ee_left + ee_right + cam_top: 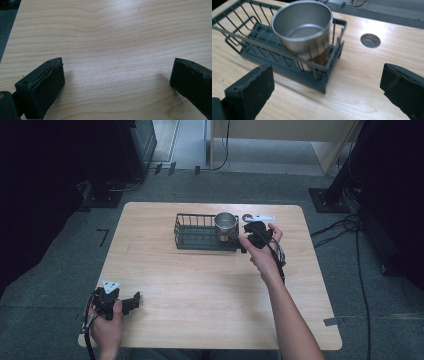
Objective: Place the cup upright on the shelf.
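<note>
A steel cup [225, 224] [302, 32] stands upright in the right end of a dark wire rack [192, 239] [249, 41] at the back middle of the wooden table [200, 285]. My right gripper [246, 240] [325, 87] hovers just right of the rack, jaws open wide with nothing between them; the cup is a short way beyond its fingers [252, 87]. My left gripper [131, 302] [117, 82] rests at the table's front left corner, open over bare wood.
A round cable hole [247, 217] [370, 40] sits in the tabletop behind the right hand. Cables [345, 227] run over the grey floor to the right of the table. Dark stands and a cabinet lie beyond the far edge.
</note>
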`<state>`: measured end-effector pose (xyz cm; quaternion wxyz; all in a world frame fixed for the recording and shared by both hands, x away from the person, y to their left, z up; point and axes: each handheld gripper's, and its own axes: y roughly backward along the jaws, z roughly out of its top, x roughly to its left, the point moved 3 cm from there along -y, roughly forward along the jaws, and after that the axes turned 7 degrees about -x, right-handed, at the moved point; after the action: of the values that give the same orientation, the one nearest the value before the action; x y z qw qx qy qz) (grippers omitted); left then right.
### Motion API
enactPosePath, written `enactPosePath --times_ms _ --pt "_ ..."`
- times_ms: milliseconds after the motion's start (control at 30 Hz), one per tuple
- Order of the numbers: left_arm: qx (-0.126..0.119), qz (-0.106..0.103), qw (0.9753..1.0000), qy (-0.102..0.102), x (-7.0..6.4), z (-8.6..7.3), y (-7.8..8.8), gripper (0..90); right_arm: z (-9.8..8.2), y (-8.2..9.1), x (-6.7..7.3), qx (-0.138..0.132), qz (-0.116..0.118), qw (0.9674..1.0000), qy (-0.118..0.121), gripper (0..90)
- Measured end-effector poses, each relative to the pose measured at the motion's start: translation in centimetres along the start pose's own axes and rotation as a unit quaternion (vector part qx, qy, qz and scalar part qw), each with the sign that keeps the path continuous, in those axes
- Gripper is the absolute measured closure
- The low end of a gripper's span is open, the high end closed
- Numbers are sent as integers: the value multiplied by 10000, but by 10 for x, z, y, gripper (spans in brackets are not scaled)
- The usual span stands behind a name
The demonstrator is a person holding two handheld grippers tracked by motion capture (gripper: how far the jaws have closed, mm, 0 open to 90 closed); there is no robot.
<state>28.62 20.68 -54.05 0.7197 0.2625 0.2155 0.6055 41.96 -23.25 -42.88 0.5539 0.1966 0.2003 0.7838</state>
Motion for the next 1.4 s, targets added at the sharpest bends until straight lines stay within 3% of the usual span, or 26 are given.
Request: enactPosePath --times_ms 467,733,1400 --pt "0 0 10000 0 0 0 0 0 -37 27 -27 39 -139 9998 -109 0" --pt "-1 1 10000 0 0 0 0 0 -61 43 -45 97 -329 9993 -141 0" --pt "2 1 10000 -6 0 0 0 0 -103 75 -80 178 -685 9969 -353 0"
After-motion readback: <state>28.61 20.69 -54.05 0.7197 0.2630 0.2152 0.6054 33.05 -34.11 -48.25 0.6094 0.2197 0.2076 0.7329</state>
